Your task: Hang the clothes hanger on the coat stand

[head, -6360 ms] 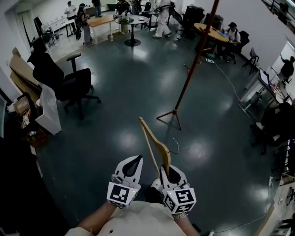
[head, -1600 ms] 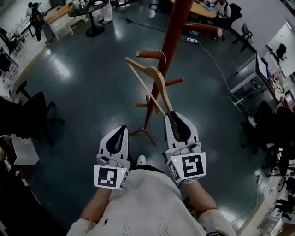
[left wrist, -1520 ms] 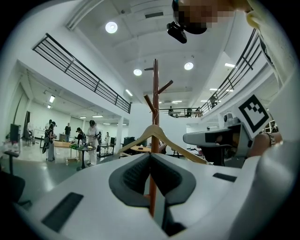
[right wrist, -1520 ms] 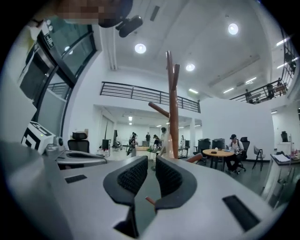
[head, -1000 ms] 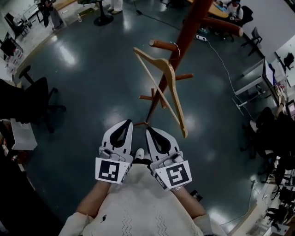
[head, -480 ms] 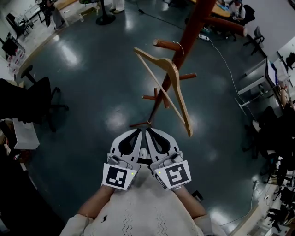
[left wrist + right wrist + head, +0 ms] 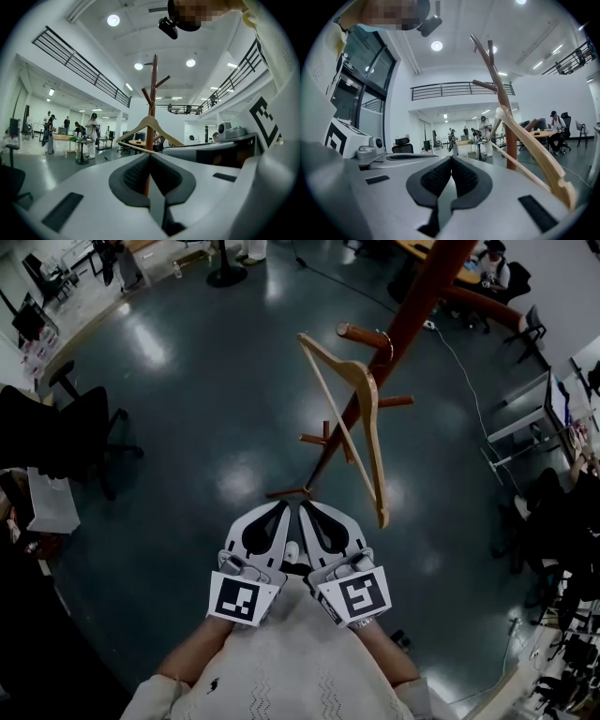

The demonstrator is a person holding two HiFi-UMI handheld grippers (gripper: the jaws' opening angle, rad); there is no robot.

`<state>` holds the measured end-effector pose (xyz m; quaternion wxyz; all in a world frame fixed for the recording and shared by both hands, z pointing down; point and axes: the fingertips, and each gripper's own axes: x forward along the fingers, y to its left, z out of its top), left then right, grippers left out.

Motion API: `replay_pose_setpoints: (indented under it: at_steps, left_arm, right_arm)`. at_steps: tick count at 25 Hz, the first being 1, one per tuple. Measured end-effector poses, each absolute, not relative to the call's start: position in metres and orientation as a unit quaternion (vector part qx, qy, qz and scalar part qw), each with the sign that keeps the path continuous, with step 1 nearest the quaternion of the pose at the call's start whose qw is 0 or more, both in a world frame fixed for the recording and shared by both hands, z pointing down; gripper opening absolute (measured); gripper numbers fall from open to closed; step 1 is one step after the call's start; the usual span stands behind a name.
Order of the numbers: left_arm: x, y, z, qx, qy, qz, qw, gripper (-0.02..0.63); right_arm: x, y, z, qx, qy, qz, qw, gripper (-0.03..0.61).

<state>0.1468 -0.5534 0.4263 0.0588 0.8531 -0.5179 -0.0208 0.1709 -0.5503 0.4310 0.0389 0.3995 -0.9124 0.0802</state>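
Hanger (image 7: 364, 381) freed, now on coat stand (image 7: 431, 292) — right hand-held gripper (image 7: 307, 509) clenched, empty | left hand-held gripper (image 7: 278, 509) likewise

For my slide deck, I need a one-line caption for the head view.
Clothes hanger hangs on the coat stand; the left hand-held gripper and right hand-held gripper are shut and empty.

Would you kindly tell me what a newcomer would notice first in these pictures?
The pale wooden hanger hangs by its hook from a peg of the reddish-brown coat stand, upper centre of the head view. Below it, at bottom centre, the left gripper and right gripper sit side by side, jaws shut and empty.
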Motion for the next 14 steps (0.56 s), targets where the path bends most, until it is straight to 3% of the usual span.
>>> replay_pose_setpoints:
  at_steps: [14]
  left_arm:
    - [0.1428, -0.5536, 0.4240, 0.854, -0.519, -0.020, 0.041, 0.012]
  right_arm:
    - [0.1622, -0.5495, 0.4363, 0.388, -0.916, 0.086, 0.052, 0.020]
